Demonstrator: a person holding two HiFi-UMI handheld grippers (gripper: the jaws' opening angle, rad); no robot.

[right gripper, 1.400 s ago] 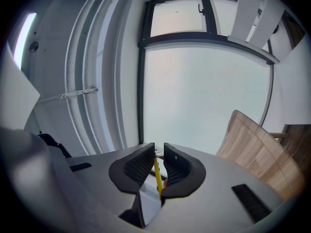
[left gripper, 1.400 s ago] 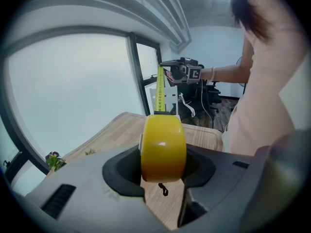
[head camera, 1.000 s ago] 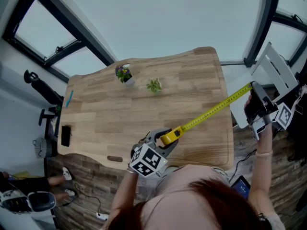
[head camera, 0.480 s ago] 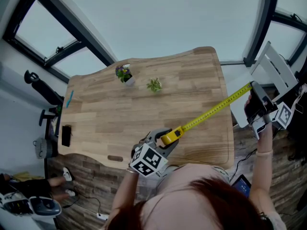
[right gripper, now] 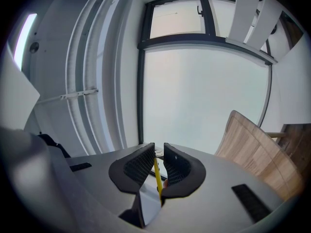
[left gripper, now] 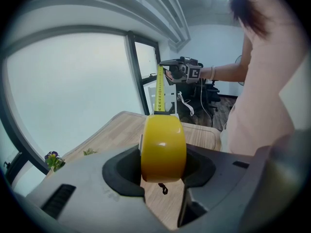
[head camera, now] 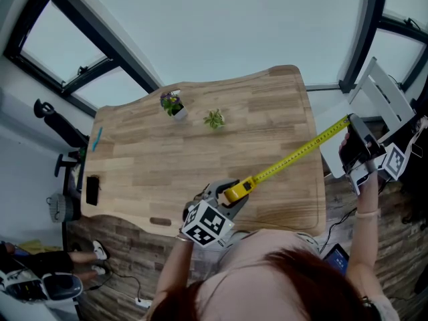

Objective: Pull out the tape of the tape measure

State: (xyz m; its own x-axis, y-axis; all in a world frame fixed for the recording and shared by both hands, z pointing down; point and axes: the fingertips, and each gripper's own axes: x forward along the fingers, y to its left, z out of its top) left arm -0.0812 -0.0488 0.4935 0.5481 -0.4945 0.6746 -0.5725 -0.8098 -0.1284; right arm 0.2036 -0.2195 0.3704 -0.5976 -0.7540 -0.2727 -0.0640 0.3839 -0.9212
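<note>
The yellow tape measure case (head camera: 236, 190) sits gripped in my left gripper (head camera: 224, 196) over the near edge of the wooden table (head camera: 200, 149). In the left gripper view the case (left gripper: 163, 148) fills the gap between both pads. Its yellow tape (head camera: 301, 150) runs out taut and diagonally to the right, past the table's right edge. My right gripper (head camera: 353, 139) is shut on the tape's end, held in the air beyond the table. In the right gripper view the thin yellow tape (right gripper: 157, 174) stands edge-on between the ribbed pads.
Two small potted plants (head camera: 172, 103) (head camera: 214, 119) stand at the table's far side. A blue pen (head camera: 97, 138) and a black phone (head camera: 91, 188) lie near the left edge. A white rack (head camera: 384, 95) stands right of the table. Windows surround the table.
</note>
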